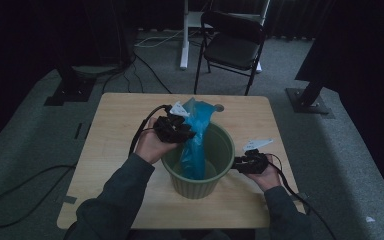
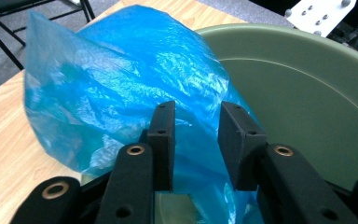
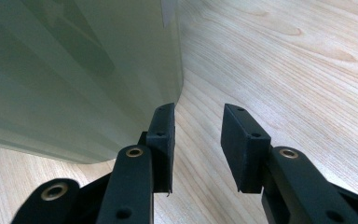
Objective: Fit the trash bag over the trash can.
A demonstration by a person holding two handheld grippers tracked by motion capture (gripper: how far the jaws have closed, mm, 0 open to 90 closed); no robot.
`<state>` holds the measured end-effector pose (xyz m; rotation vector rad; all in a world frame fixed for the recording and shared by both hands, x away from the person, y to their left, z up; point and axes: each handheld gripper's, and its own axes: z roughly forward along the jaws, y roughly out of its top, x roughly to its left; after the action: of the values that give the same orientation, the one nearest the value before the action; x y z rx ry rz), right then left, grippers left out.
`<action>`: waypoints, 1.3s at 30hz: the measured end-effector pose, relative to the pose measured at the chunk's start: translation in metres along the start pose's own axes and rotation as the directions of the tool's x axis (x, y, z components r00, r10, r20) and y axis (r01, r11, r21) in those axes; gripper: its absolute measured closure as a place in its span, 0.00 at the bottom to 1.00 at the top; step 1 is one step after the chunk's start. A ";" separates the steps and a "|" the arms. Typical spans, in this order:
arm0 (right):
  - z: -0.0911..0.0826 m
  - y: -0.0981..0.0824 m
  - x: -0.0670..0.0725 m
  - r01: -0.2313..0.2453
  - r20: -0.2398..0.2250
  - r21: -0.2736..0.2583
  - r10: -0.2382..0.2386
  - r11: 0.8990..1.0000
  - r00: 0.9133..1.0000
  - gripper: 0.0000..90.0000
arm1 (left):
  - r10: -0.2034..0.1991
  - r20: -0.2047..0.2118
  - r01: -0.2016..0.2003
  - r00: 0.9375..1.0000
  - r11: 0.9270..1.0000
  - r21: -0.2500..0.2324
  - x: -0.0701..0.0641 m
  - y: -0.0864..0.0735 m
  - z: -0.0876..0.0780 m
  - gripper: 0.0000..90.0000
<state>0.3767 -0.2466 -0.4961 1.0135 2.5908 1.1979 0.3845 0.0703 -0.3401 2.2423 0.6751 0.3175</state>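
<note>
- Dim room with grey carpet and a black folding chair [image 1: 232, 42] beyond my wooden table [image 1: 120, 127]; the work sits at the table's middle.
- My left gripper [image 2: 196, 140] hangs over the near-left rim of the bin [image 1: 200, 172]. Its jaws stand parted with a clear gap, released, and the pads [image 2: 164, 140] press on nothing.
- Just past those jaws, and showing through the gap, is the blue bag [image 2: 121, 88]. It lies ahead and a little to the left in the left gripper view, draped over the bin's rim, part outside over the table, part hanging down inside.
- From above, the bag's long axis runs from the far rim down into the bin, so it stands nearly upright beside my left hand [image 1: 152, 145].
- My left hand is much the nearer one to the bag, so I judge the next pinch or tuck is its job.
- My right gripper [image 3: 198, 140] is low at the bin's right side, jaws apart and holding nothing; the left jaw sits just beside the bin's outer wall, and I cannot tell whether it touches.
- Beneath it is bare table.
</note>
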 end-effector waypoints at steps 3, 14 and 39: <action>0.000 0.000 0.000 0.000 0.000 0.000 0.000 1.000 1.000 0.72 | -0.011 -0.006 0.011 1.000 1.000 -0.015 0.005 0.001 -0.003 0.71; 0.001 0.000 0.000 -0.002 0.000 0.008 0.002 1.000 1.000 0.72 | -0.061 -0.020 0.059 0.998 0.996 -0.073 0.029 0.016 0.001 0.64; -0.003 -0.001 -0.002 -0.001 0.013 0.003 0.001 1.000 1.000 0.72 | -0.082 -0.053 0.081 0.995 0.996 -0.024 0.029 0.027 0.017 0.99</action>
<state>0.3763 -0.2499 -0.4951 1.0202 2.5828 1.1842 0.4254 0.0609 -0.3315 2.1859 0.7861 0.3446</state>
